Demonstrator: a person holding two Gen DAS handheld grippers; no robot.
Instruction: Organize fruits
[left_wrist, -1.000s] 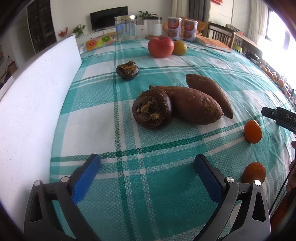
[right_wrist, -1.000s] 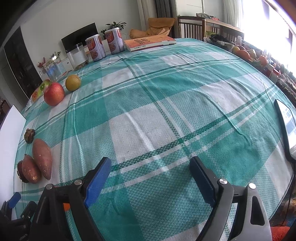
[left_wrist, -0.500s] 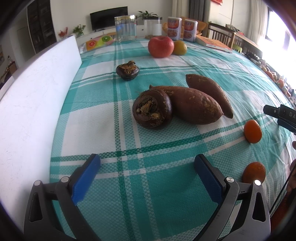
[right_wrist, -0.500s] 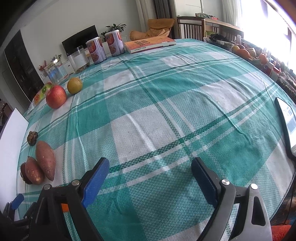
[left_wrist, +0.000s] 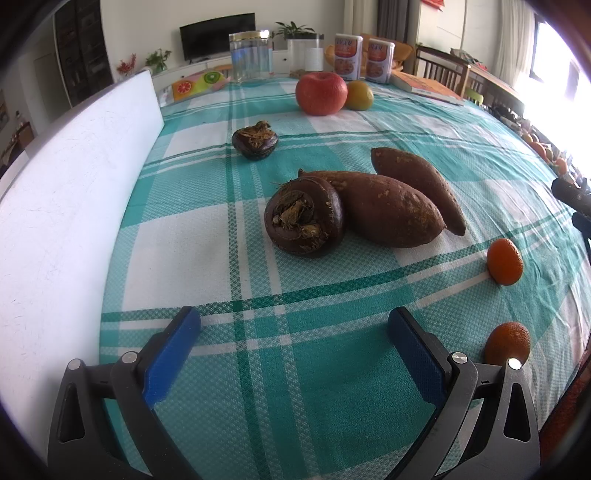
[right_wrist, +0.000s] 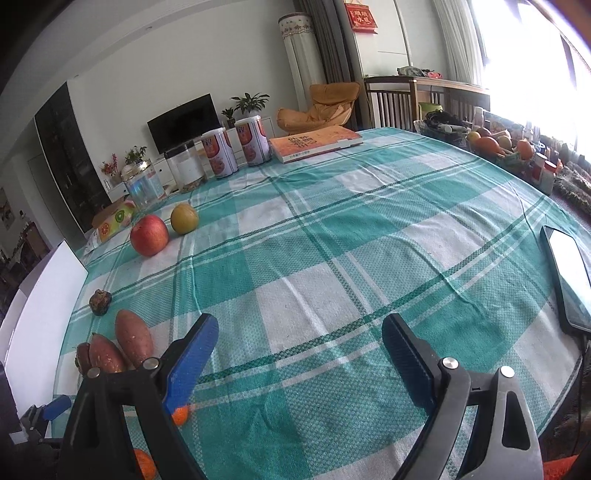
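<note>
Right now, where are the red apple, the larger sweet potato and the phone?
red apple (left_wrist: 320, 93): left wrist view, middle of its front skin.
larger sweet potato (left_wrist: 388, 208): left wrist view, middle of its body.
phone (right_wrist: 567, 264): right wrist view, its bright screen.

apple behind sweet potatoes, tangerines right

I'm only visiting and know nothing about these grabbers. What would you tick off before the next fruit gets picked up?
1. Left gripper open and empty: ok.
2. Right gripper open and empty: ok.
3. Nearest small orange fruit free of neighbours: ok.
4. Large water chestnut clear of the sweet potato: not ok, they touch.
5. Apple separate from the yellow fruit: cannot tell.
6. Where fruits should go: cannot tell.
</note>
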